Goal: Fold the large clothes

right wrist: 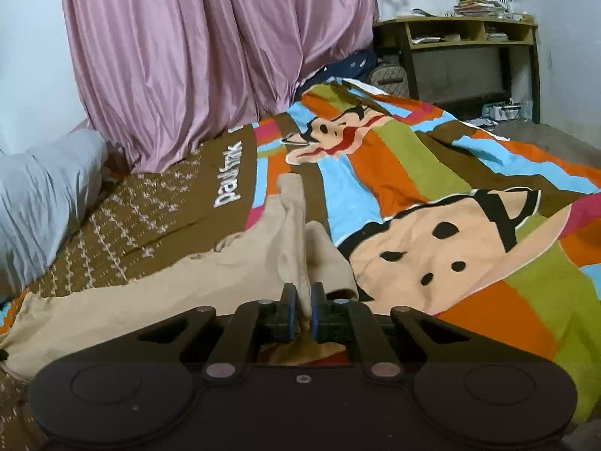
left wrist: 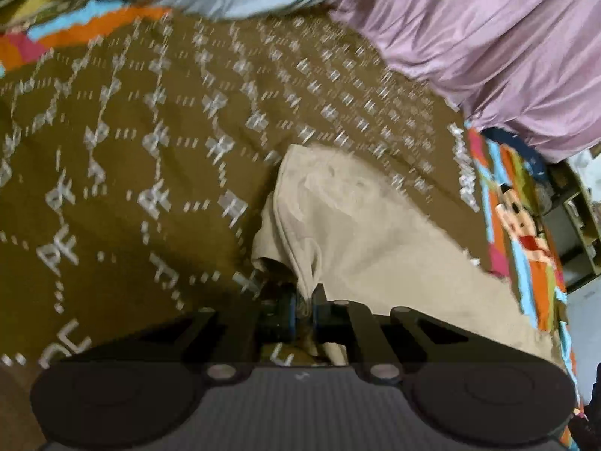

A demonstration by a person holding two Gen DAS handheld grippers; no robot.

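Observation:
A beige garment (left wrist: 368,233) lies on the bed's patterned cover and stretches between both grippers. My left gripper (left wrist: 304,300) is shut on a bunched fold of the garment's edge, and the cloth hangs lifted from it. In the right wrist view the same beige garment (right wrist: 210,278) runs left across the cover. My right gripper (right wrist: 303,300) is shut on a raised ridge of the garment, which stands up between the blue pads (right wrist: 291,312). The left wrist view is blurred by motion.
The brown and striped cartoon bedcover (right wrist: 469,195) spreads under the garment. A pink curtain (right wrist: 210,56) hangs behind the bed. A grey pillow (right wrist: 45,195) lies at the left. A wooden shelf (right wrist: 465,49) with clutter stands at the back right.

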